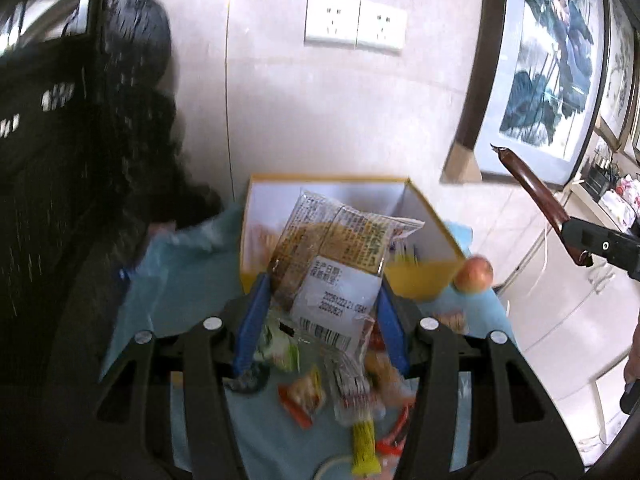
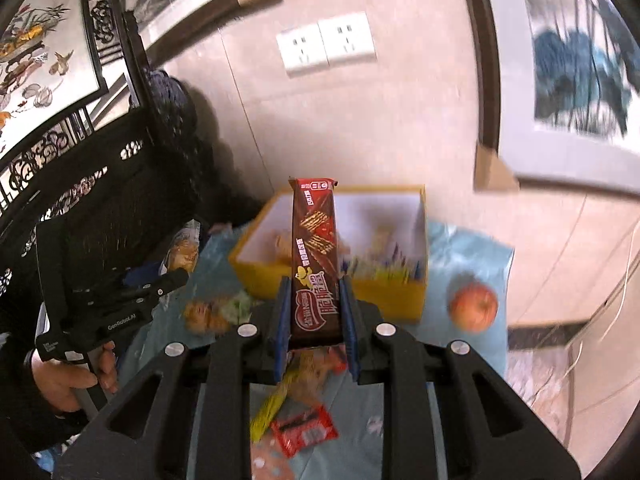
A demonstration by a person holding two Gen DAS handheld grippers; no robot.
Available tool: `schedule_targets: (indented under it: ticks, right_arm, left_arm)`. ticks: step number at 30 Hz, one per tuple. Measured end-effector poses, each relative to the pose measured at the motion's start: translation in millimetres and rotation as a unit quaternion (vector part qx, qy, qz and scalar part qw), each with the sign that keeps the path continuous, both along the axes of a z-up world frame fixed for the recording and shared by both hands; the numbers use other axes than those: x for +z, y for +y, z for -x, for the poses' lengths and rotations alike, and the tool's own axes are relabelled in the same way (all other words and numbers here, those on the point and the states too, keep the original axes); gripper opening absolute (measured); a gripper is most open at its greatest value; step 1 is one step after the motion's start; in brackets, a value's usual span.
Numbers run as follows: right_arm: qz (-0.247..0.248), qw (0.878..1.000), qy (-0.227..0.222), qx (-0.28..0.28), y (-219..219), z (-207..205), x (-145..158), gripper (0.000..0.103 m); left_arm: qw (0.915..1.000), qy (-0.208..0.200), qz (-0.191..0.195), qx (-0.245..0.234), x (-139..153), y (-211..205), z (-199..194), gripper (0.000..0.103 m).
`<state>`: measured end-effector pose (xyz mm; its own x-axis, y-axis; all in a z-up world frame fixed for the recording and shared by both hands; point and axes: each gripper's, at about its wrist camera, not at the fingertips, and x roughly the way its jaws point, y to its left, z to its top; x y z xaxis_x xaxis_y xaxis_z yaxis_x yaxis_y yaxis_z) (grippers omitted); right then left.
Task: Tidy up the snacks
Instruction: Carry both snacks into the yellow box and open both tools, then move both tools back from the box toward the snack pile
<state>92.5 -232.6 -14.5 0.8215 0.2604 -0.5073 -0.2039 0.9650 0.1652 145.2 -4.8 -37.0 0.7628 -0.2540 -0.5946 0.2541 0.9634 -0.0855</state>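
Observation:
My left gripper (image 1: 322, 286) is shut on a clear snack packet (image 1: 336, 240) with orange print and a white label, held up above the blue cloth (image 1: 180, 280). My right gripper (image 2: 315, 284) is shut on a brown wafer bar (image 2: 314, 232) that stands upright between its blue pads. Beyond both sits an open yellow box (image 2: 384, 296) (image 1: 420, 280) with a few snacks inside. Loose snacks lie on the cloth below, among them a red packet (image 2: 304, 432) and a yellow bar (image 1: 364, 444). The right wrist view shows a hand (image 2: 68, 380) holding the left gripper (image 2: 176, 276).
A red apple (image 2: 474, 308) (image 1: 474, 274) rests on the cloth to the right of the box. A dark carved screen (image 2: 80, 184) stands at the left. Framed paintings (image 1: 540, 72) lean on the tiled wall with sockets (image 1: 354, 22). White furniture (image 1: 568, 300) is at the right.

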Motion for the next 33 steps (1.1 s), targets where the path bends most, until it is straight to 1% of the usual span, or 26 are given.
schedule_targets:
  ticks: [3,5,8,13,14,15,16,17,18,19,20,21,22,24,27,29,31,33]
  right_arm:
    - [0.011,1.000,-0.013,-0.008,-3,-17,15,0.023]
    - [0.017,1.000,-0.017,-0.015,-7,-26,20,0.023]
    - [0.018,0.999,-0.015,-0.027,-10,-45,21,0.023]
    - [0.030,0.999,-0.008,-0.036,-10,-80,15,0.023]
    - [0.031,0.999,-0.009,-0.037,-10,-85,15,0.023]
    - [0.027,0.999,-0.011,-0.037,-12,-95,14,0.024]
    - [0.026,0.999,-0.006,-0.040,-13,-106,11,0.028]
    - [0.030,0.998,0.005,-0.049,-13,-117,8,0.044]
    - [0.048,0.997,0.013,-0.060,-10,-127,2,0.058]
    - [0.069,0.995,0.014,-0.066,-5,-132,-2,0.059]
    - [0.082,0.995,0.016,-0.060,-1,-134,-6,0.059]
    - [0.082,0.995,0.018,-0.055,0,-132,-9,0.059]
    - [0.077,0.996,0.017,-0.051,-1,-129,-12,0.059]
    - [0.071,0.996,0.023,-0.053,-9,-122,-22,0.059]
    - [0.067,0.995,0.046,-0.063,-22,-113,-40,0.059]
    - [0.067,0.993,0.065,-0.072,-31,-105,-57,0.059]
    - [0.064,0.990,0.089,-0.083,-40,-95,-83,0.059]
    - [0.068,0.986,0.118,-0.093,-45,-85,-113,0.059]
  left_arm:
    - [0.9999,-0.012,-0.006,0.002,15,-6,-17,0.052]
    - [0.9998,-0.014,-0.011,0.005,18,-10,-31,0.052]
    - [0.9997,-0.009,-0.020,0.008,15,-17,-49,0.052]
    - [0.9996,-0.011,-0.016,0.022,16,-26,-81,0.053]
    - [0.9994,-0.013,-0.013,0.030,16,-27,-87,0.056]
    - [0.9991,-0.014,-0.009,0.039,16,-28,-94,0.068]
    - [0.9983,-0.013,-0.003,0.057,14,-29,-105,0.094]
    - [0.9973,-0.015,0.000,0.072,13,-29,-111,0.098]
    - [0.9963,-0.015,0.008,0.084,12,-28,-117,0.098]
    - [0.9957,-0.007,0.015,0.091,10,-27,-123,0.098]
    - [0.9954,0.013,0.023,0.092,5,-26,-129,0.098]
    - [0.9957,0.022,0.028,0.086,2,-25,-131,0.098]
    - [0.9963,0.022,0.027,0.079,-1,-25,-130,0.098]
    - [0.9978,0.013,-0.001,0.065,-9,-27,-124,0.098]
    - [0.9983,0.026,-0.023,0.047,-27,-23,-109,0.098]
    - [0.9982,0.034,-0.032,0.038,-46,-19,-92,0.098]
    - [0.9976,0.044,-0.044,0.028,-64,-17,-79,0.098]
    - [0.9959,0.065,-0.060,0.018,-89,-16,-65,0.098]
